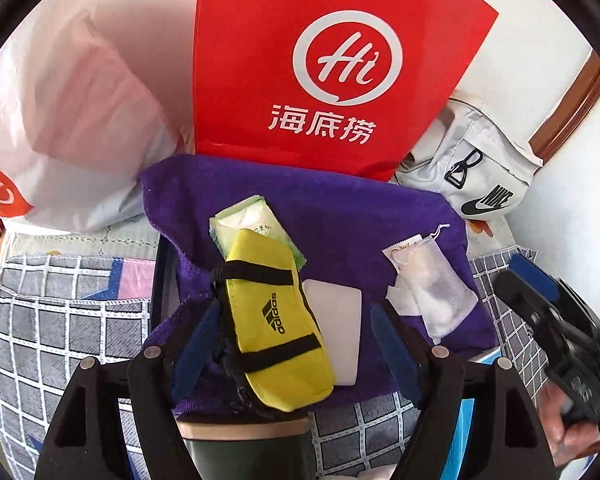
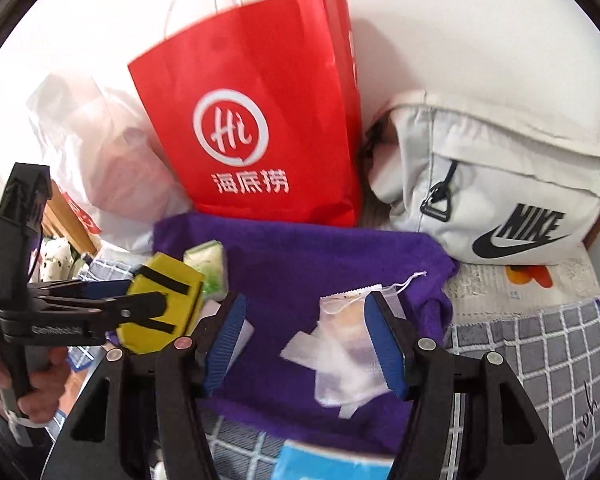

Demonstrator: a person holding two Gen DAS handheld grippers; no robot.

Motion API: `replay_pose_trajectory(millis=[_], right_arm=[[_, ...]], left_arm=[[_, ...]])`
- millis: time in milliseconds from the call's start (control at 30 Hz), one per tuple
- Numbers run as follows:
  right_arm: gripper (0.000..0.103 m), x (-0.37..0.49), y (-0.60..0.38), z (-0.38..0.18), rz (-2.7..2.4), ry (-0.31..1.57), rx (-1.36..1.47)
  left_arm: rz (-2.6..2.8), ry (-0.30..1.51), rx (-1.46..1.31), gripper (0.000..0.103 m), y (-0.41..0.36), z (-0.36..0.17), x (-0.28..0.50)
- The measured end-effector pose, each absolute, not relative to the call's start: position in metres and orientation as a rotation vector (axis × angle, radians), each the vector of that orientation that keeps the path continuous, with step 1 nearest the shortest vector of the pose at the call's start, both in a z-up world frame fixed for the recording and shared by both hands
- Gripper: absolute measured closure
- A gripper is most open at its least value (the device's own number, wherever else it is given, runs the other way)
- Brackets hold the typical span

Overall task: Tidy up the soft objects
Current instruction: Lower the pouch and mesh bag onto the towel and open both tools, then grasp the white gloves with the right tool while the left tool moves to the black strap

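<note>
Left wrist view looks steeply down, and the left hand-held gripper (image 1: 296,344) hangs over the purple towel (image 1: 340,216), jaws spread wide and gripping nothing. The yellow pouch (image 1: 276,320) lies slantwise between the blue pads (image 1: 194,352), nearer the left one; I cannot tell whether that pad touches it. "adidas" reads on the pouch in black. A green tissue pack (image 1: 244,220) pokes out from under the pouch at 12 o'clock, and a white card (image 1: 336,320) lies at its 3 o'clock side. Over at 3 o'clock in this view, a hand (image 1: 568,436) grips the handle of the right hand-held gripper (image 1: 528,288).

Right wrist view: the right hand-held gripper (image 2: 304,344) tilts down less steeply, jaws roughly half open and clear of the mesh drawstring pouch (image 2: 344,364), which lies loose on the towel between them, closer to the right pad. It holds nothing. The person's left hand (image 2: 36,380) shows at 8 o'clock, wrapped round its handle.

Behind the towel at 12 o'clock stands a red paper bag (image 2: 252,120) with a white "Hi" ring logo and "海底捞". At 2 o'clock sits a white bag (image 2: 500,184) marked "NIKE" with the swoosh. A white plastic bag (image 2: 100,152) slumps at 10 o'clock. Everything rests on a grey checked bed cover (image 2: 560,360).
</note>
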State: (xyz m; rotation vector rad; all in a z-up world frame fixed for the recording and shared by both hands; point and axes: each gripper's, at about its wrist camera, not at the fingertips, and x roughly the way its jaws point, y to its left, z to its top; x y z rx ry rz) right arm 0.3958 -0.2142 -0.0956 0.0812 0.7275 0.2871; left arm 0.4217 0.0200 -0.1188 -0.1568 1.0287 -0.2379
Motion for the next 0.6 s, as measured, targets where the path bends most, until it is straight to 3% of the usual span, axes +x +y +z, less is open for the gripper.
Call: replay_pose_trajectory(millis=[400, 600], right_arm=[[0.05, 0.285, -0.2, -0.116, 0.32, 0.778, 0.026], [0.067, 0.238, -0.176, -0.131, 0.415, 0.821, 0.004]], left_arm=[[-0.203, 0.949, -0.164, 0.027, 0.029, -0.079, 0.398], [-0.227, 0.887, -0.15, 0.027, 0.015, -0.048, 0.362]])
